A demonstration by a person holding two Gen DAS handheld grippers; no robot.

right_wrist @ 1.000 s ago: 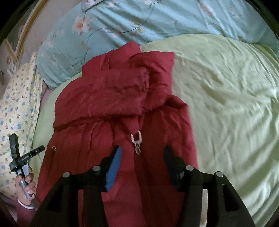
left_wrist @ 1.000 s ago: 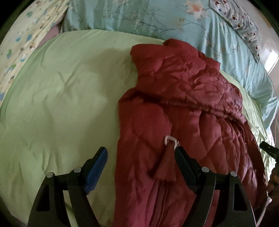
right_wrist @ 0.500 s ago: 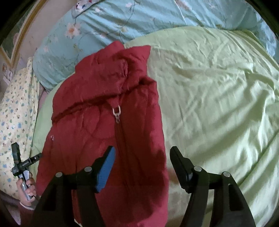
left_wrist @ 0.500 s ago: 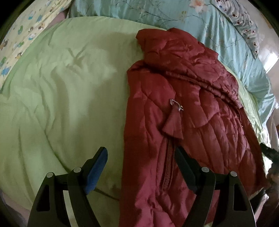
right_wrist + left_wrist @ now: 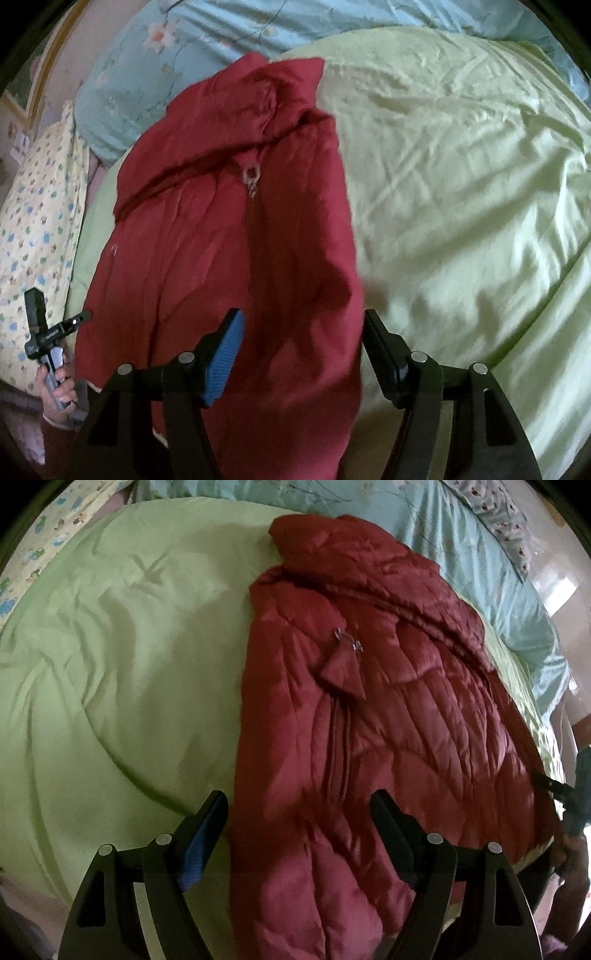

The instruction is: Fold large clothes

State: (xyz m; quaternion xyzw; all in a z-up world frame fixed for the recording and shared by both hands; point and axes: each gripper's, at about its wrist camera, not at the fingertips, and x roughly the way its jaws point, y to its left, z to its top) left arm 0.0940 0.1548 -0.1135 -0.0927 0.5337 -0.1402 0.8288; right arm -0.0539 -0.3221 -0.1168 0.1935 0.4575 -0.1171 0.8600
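Left wrist view is showing you the wide, wrinkled pale green satin quilt spreading from about 7 o'clock up to 12 o'clock, and the right wrist view is showing the same quilt filling its 1 to 5 o'clock side. Beyond it, toward 12 o'clock, the light blue floral bedcover is lying along the far edge, with the cream pillow printed with small blue and green figures sitting at 9 o'clock in the right wrist view. The dark red quilted padded jacket is lying flat on the quilt, zipped up, its hood end pointing toward 12 o'clock and its hem running down under your tools; in the right wrist view the jacket is occupying the centre and the 7 o'clock side. Your left gripper is hovering with its jaws spread wide, straddling the jacket's left edge and holding nothing. Your right gripper is likewise gaping wide above the jacket's lower right edge, empty. The small silver metal zipper pull is resting near the collar, at roughly 12 o'clock from the left gripper, and it is appearing blurred in the right wrist view.
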